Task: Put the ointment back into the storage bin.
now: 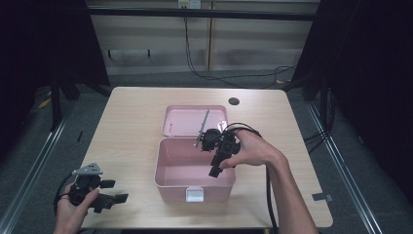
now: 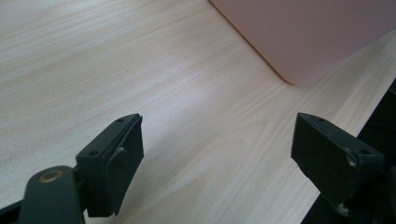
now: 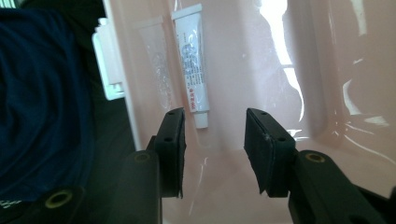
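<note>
On the pale wooden table (image 1: 126,126) an open pink box (image 1: 168,180) sits; right gripper (image 3: 214,140) part-open, empty, over its tube (image 3: 192,60); left gripper (image 2: 217,149) wide, empty; grey floor (image 1: 29,161) around.

The desk (image 1: 131,117) is a light wood-grain top with rounded corners, standing on a grey floor (image 1: 29,161). A round dark cable hole (image 1: 234,101) sits near its far edge. A pink box (image 1: 195,170) rests directly on the desk at the middle, near the front edge, a white latch on its front wall. Its open lid (image 1: 185,119) lies flat on the desk just behind it.
</note>
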Tool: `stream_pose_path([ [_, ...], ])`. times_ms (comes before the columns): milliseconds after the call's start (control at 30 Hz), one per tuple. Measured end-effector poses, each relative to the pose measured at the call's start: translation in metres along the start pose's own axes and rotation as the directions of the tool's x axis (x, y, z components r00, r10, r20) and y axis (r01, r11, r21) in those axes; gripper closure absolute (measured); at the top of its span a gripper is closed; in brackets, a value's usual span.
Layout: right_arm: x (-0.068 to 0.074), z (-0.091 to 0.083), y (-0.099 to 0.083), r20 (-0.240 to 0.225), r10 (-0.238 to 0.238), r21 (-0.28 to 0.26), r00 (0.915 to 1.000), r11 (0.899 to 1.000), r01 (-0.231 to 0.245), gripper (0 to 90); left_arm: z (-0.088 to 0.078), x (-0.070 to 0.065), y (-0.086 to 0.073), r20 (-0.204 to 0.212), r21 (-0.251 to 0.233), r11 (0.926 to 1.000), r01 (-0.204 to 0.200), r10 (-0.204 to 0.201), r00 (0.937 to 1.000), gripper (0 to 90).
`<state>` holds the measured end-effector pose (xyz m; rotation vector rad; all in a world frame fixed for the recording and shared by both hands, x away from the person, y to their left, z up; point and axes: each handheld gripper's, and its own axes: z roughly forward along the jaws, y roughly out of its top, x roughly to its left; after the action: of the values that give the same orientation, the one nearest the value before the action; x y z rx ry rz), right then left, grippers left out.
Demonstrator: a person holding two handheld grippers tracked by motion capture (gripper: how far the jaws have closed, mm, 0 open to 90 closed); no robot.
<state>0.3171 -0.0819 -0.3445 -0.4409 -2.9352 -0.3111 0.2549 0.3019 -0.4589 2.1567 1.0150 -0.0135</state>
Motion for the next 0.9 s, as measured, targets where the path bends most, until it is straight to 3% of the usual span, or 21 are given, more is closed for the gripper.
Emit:
stream_pose_path([
  [433, 0.007, -0.026, -0.02, 0.046, 0.031, -0.02, 0.9985, 0.999, -0.03, 56.6, 0.0, 0.0, 0.0, -0.004, -0.009, 1.0, 0.003, -0.003, 1.0, 17.0],
  [667, 0.011, -0.037, -0.041, 0.071, 0.056, -0.058, 0.9959, 0.997, -0.052, 55.0, 0.0, 0.0, 0.0, -0.007, -0.007, 1.0, 0.004, -0.005, 1.0, 17.0],
  [900, 0.017, -0.041, -0.062, 0.114, 0.101, -0.056, 0.9884, 0.994, -0.095, 53.8, 0.001, 0.0, 0.0, -0.007, 0.0, 1.0, 0.002, -0.002, 1.0, 17.0],
])
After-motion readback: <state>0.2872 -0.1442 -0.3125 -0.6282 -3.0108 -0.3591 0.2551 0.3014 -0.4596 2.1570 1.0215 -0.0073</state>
